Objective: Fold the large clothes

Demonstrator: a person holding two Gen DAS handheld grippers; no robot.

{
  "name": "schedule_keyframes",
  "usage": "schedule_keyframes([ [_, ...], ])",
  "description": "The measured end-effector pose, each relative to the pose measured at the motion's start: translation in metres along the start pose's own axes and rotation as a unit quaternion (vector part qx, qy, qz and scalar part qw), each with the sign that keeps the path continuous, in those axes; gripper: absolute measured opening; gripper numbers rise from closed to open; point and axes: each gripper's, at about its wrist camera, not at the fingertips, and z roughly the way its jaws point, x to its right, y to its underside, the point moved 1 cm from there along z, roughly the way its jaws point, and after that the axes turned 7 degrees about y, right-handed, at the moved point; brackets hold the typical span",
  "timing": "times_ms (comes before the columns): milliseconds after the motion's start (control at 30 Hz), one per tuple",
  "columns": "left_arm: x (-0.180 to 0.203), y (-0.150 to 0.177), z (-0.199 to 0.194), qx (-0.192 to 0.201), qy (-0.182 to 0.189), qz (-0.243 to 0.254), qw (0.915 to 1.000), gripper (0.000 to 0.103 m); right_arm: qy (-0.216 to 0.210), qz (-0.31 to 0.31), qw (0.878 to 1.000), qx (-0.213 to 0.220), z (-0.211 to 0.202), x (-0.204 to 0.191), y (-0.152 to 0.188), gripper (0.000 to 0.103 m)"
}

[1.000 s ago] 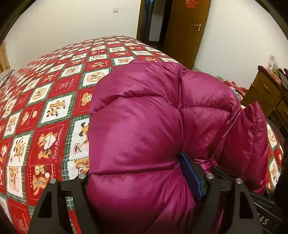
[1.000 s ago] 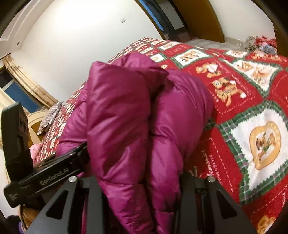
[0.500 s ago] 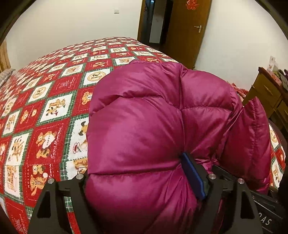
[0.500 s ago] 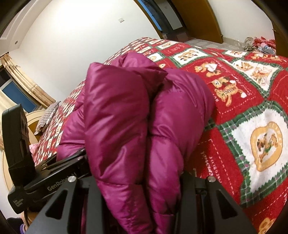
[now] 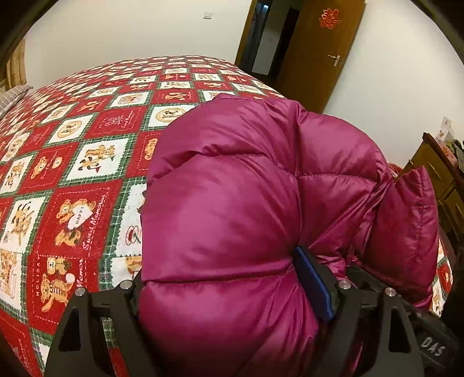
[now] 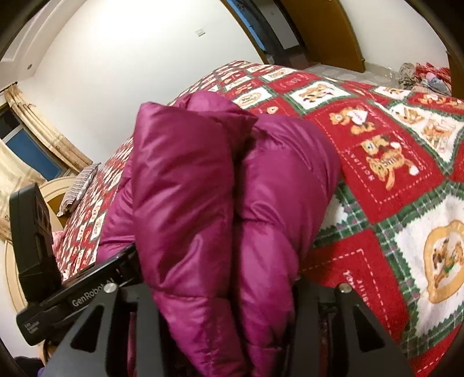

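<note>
Here both hand-held grippers [image 5: 232, 290] [image 6: 223, 290] clamp the magenta puffer jacket [image 5: 232, 203].

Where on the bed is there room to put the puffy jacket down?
Bare bedspread lies left of the jacket, stretching toward the pillow. More bedspread shows to its right in the right wrist view. Near both tools, left tool and right tool, jacket crowds everything.

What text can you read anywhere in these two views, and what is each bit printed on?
"GenRobot.AI": on the black bar of the left gripper.
"DAS": white letters on black gear, cut off.
"HAPPY" and "Sweet Memories": red bear patch of the bedspread.
"HOLIDAY": another bear patch.
Red paper character on the door: a sign, not readable.
Small white label on the bar's end: too blurred.
</note>
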Motion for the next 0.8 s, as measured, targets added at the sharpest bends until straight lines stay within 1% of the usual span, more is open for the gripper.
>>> schedule_keyframes([
  [67,-0.001,0.001,0.0,-0.001,0.006,0.003,1.0,0.084,0.012,0.004,1.0,0.003,-0.011,0.004,0.0,0.055],
  [167,-0.001,0.001,0.0,-0.001,0.01,0.005,0.9999,0.085,0.026,0.012,0.999,0.025,-0.036,0.01,-0.002,0.058],
  [233,0.0,0.002,-0.001,0.0,0.005,0.008,1.0,0.085,0.037,0.011,0.998,0.039,-0.051,0.011,-0.004,0.06],
  [300,0.003,0.003,-0.001,0.002,-0.003,0.015,0.9999,0.085,0.062,-0.004,0.996,0.066,-0.068,0.003,-0.009,0.06],
  [367,0.005,0.003,-0.001,0.004,-0.011,0.023,0.9997,0.085,0.095,-0.034,0.99,0.103,-0.085,-0.014,-0.018,0.056],
  [433,0.007,0.003,-0.001,0.004,-0.016,0.028,0.9995,0.085,0.129,-0.059,0.983,0.115,-0.091,-0.03,-0.028,0.051],
  [500,0.006,0.004,-0.001,0.004,-0.016,0.028,0.9995,0.085,0.137,-0.063,0.983,0.102,-0.082,-0.035,-0.035,0.049],
  [533,0.006,0.003,-0.001,0.004,-0.016,0.028,0.9995,0.085,0.139,-0.064,0.985,0.082,-0.07,-0.036,-0.038,0.044],
  [567,0.006,0.003,-0.001,0.003,-0.016,0.028,0.9995,0.085,0.151,-0.063,0.985,0.064,-0.057,-0.034,-0.039,0.036],
  [633,0.006,0.003,-0.001,0.004,-0.016,0.028,0.9995,0.085,0.167,-0.05,0.984,0.038,-0.041,-0.025,-0.033,0.031],
  [700,0.006,0.004,-0.001,0.004,-0.016,0.027,0.9995,0.085,0.177,-0.031,0.983,0.021,-0.029,-0.012,-0.025,0.03],
  [800,0.007,0.004,0.0,0.002,-0.021,0.028,0.9994,0.085,0.155,0.005,0.988,0.01,-0.018,0.004,-0.019,0.03],
])
